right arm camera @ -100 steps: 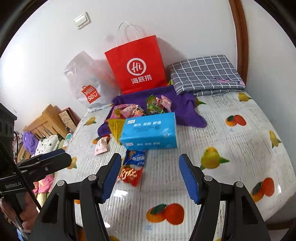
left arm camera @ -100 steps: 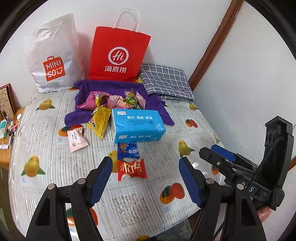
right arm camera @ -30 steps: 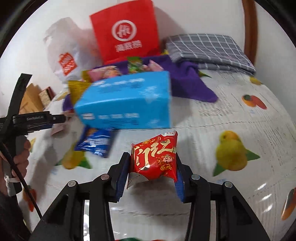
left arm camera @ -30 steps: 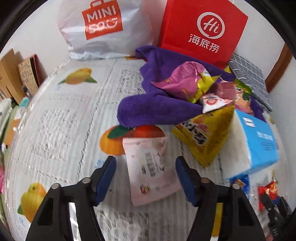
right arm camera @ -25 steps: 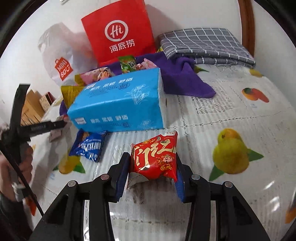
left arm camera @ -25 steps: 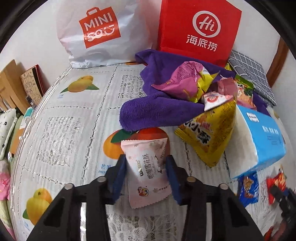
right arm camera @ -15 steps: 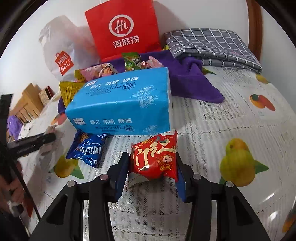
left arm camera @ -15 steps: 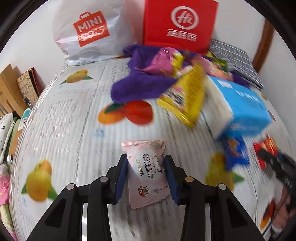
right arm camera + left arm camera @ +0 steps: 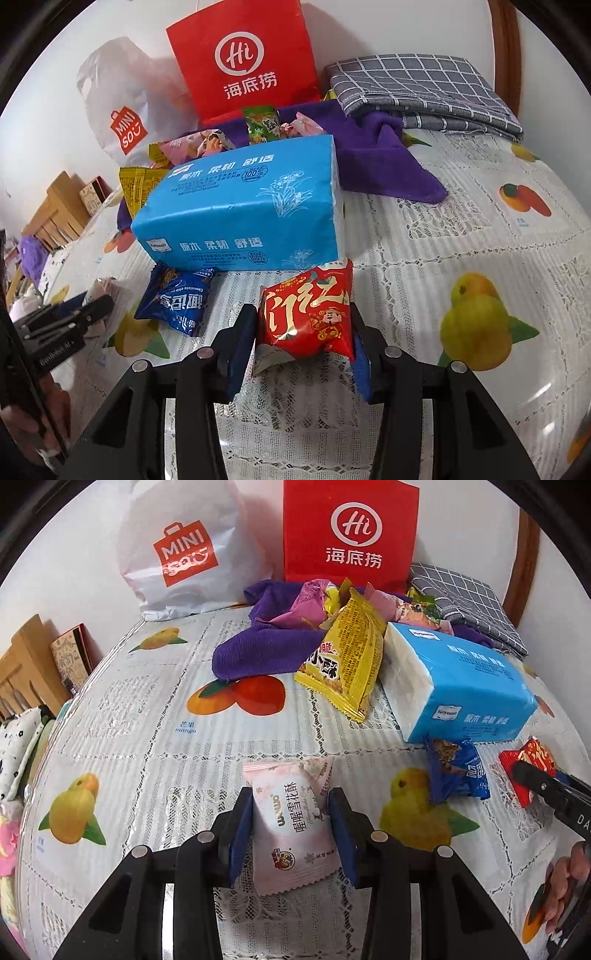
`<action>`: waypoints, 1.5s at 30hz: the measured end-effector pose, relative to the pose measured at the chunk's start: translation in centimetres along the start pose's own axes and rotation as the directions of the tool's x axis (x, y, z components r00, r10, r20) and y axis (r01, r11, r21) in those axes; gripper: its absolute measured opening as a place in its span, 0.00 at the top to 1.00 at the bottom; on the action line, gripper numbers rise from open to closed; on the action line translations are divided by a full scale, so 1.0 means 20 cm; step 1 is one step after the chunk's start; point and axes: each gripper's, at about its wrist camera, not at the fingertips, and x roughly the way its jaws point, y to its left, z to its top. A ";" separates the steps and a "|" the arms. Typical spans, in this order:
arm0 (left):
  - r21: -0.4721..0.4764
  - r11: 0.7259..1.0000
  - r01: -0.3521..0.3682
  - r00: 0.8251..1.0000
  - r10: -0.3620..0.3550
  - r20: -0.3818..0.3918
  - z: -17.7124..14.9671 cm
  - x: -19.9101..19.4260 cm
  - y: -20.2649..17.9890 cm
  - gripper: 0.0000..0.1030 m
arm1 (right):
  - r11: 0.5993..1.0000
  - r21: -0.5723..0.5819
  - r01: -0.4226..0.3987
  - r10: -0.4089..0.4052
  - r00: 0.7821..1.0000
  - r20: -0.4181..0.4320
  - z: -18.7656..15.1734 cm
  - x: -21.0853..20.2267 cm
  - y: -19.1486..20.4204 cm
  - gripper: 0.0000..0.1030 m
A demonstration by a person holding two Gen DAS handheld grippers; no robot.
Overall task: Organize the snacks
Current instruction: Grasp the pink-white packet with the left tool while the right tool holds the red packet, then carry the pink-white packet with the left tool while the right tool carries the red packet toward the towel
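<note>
Gripping pink packet (image 9: 291, 823) in left gripper (image 9: 291, 830), red packet (image 9: 306, 317) in right gripper (image 9: 303, 343); slippery wrappers could slide out.

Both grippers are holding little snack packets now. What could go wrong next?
The pink packet is pinched only at its sides by the left gripper, so it might slip or get squashed. The red packet in the right gripper looks puffy and crinkled, so a hard squeeze could pop it. The blue packet lies close beside the red one and under the tissue pack's edge, so a careless move could knock it.
</note>
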 end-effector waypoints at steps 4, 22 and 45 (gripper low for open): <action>0.003 1.000 -0.005 1.000 0.005 0.000 0.00 0.00 0.00 0.62 | 1.000 0.006 -0.006 0.006 1.000 0.001 0.00 0.00 -0.01 0.55; -0.032 0.999 -0.009 1.000 0.009 0.001 -0.01 -0.01 0.00 0.62 | 0.997 -0.055 0.051 -0.051 0.999 -0.004 0.00 0.03 0.05 0.53; -0.055 0.998 0.014 1.000 -0.014 0.002 -0.02 -0.01 0.01 0.64 | 0.998 -0.051 0.042 -0.042 0.999 0.002 0.00 0.02 0.02 0.54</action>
